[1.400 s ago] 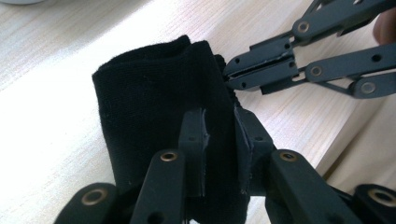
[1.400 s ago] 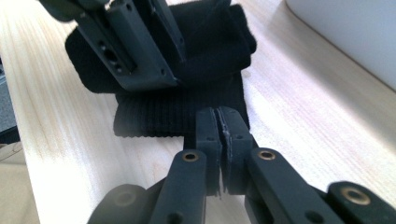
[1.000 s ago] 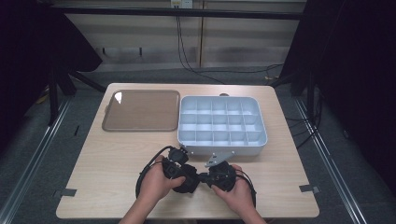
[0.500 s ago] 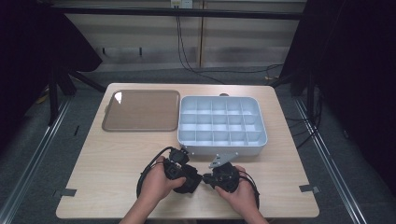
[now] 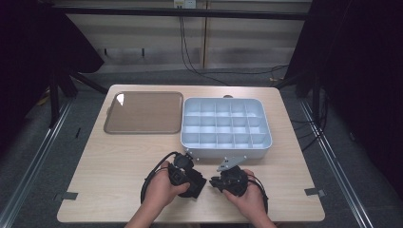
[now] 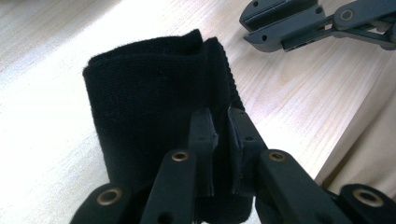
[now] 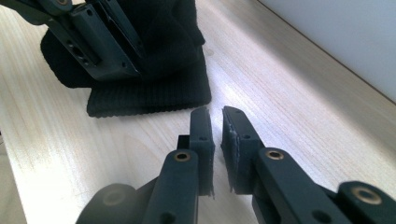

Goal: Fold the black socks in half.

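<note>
At the near edge of the table, centre: position of both grippers and the work in hand.
Left gripper: jaws clamped on a fold of the black knit cloth; in the high view, left gripper sits just left of the right one.
Right gripper: jaws nearly together with a thin gap, nothing between them; tips low over bare wood, just short of the cloth's ribbed hem.
Change, right gripper: a second ago its head lay against the left gripper; it now stands a little to the right, a strip of table showing between the two.
Change, left gripper: place unaltered; grip on the cloth kept.
Black knit cloth: folded, part lying flat on the table, part lifted in the left jaws; near edge, left of centre.
Reading: right gripper appears to have let go and backed off; the fold is probably being held by the left alone, pending a fresh grip or a transfer.
Compartment box: pale blue, far right half of the table, cells empty.
Brown tray: far left, touching the box, bare.
</note>
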The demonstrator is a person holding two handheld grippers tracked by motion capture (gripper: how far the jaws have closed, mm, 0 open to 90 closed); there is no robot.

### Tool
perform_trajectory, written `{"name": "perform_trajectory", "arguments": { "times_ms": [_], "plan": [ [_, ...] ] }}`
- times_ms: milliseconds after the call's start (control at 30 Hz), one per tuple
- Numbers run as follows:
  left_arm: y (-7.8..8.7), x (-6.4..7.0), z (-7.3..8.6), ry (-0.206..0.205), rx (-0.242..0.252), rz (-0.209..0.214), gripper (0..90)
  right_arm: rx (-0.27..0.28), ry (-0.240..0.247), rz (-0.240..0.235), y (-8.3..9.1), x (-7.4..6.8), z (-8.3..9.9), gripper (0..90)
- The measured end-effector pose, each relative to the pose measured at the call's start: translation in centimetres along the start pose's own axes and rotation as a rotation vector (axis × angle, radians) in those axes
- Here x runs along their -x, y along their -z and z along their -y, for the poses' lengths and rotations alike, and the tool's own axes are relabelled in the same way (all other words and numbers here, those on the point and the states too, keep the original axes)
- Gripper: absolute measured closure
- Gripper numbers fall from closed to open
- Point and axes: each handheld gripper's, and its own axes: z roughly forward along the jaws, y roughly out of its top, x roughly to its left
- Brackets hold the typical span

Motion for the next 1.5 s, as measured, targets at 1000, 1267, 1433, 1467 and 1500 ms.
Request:
{"name": "perform_trajectory", "arguments": {
  "times_ms": [1000, 1267, 1433, 1467, 1500],
  "plan": [
    [3.6, -0.9, -1.2, 0.074, 0.019, -0.001, 54.8, -0.004, 0.008, -0.006, -0.3, -0.1, -0.5, 82.2],
    [4.5, -2.8, -0.6, 0.110, 0.050, -0.079, 42.7, -0.010, 0.006, -0.006, -0.2, 0.0, -0.4, 82.1],
    [3.2, -3.3, 0.1, 0.114, 0.010, -0.114, 37.5, -0.006, 0.001, -0.008, -0.3, 0.0, -0.4, 81.1],
    [2.9, -3.3, 0.2, 0.119, 0.009, -0.108, 36.8, -0.006, 0.001, -0.007, -0.3, 0.0, -0.4, 80.9],
    [2.6, -3.2, 0.2, 0.114, 0.000, -0.109, 36.1, -0.004, 0.005, -0.007, -0.3, 0.0, -0.4, 80.7]
  ]
}}
